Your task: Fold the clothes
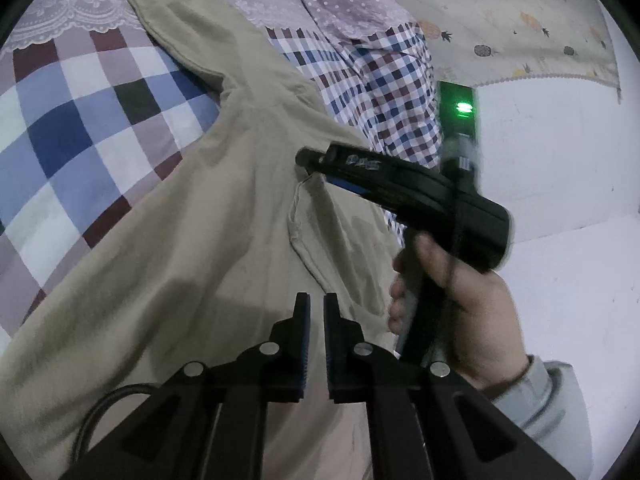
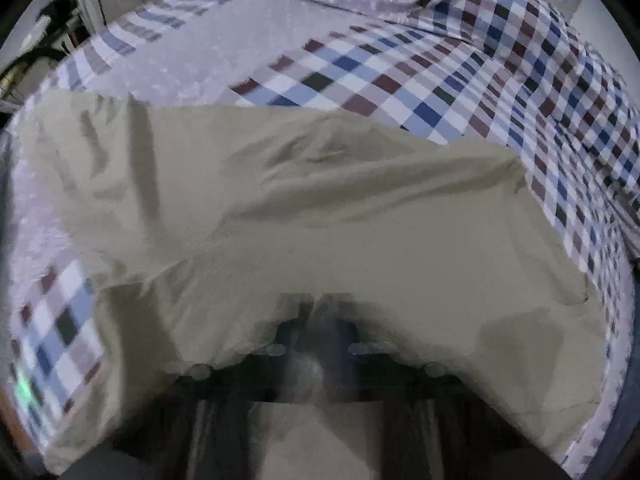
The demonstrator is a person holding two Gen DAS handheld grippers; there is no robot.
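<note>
A beige garment (image 1: 208, 216) lies spread over a checked bedspread (image 1: 80, 120), one long part running to the upper left. In the left wrist view my left gripper (image 1: 316, 312) hovers just above the cloth near its lower middle, jaws almost together with nothing between them. A hand (image 1: 472, 300) holds my right gripper (image 1: 307, 160) to the right, its tip pinching a seamed edge of the garment and pulling it up. The right wrist view is blurred. There the beige garment (image 2: 320, 208) drapes over my right gripper (image 2: 316, 312) and hides most of its fingers.
The bedspread has a dotted mauve panel (image 1: 340, 4) with lace trim. Beyond the bed's right edge are a white floor (image 1: 560, 200), a pineapple-print mat (image 1: 520, 20) and a black device with a green light (image 1: 460, 108). A black cable (image 1: 108, 404) hangs at lower left.
</note>
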